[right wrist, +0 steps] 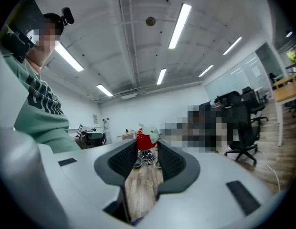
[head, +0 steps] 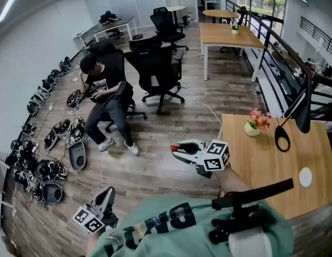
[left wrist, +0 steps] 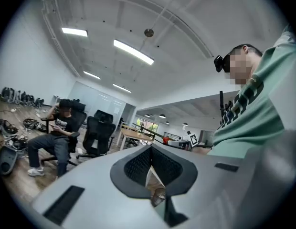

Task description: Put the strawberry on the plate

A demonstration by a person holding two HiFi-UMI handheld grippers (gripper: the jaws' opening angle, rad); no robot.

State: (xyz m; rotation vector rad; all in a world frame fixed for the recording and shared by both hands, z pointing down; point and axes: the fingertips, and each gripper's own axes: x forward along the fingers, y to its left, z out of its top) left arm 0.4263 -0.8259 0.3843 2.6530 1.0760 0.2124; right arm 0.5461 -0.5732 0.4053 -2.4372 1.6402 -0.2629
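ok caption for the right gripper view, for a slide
Right tool gripping a red strawberry at its tips, wood floor below.

Illumination is bright and even, supplied by ceiling strip lights (right wrist: 179, 26) and windows (head: 273, 4). Fisheye distortion curves all edges; gripper-view corners vignette black.

Right gripper (right wrist: 147, 152) is smooth matt grey plastic (pads (right wrist: 124, 162) black, ribbed); table (head: 262, 154) and floor (head: 155, 143) are wood.
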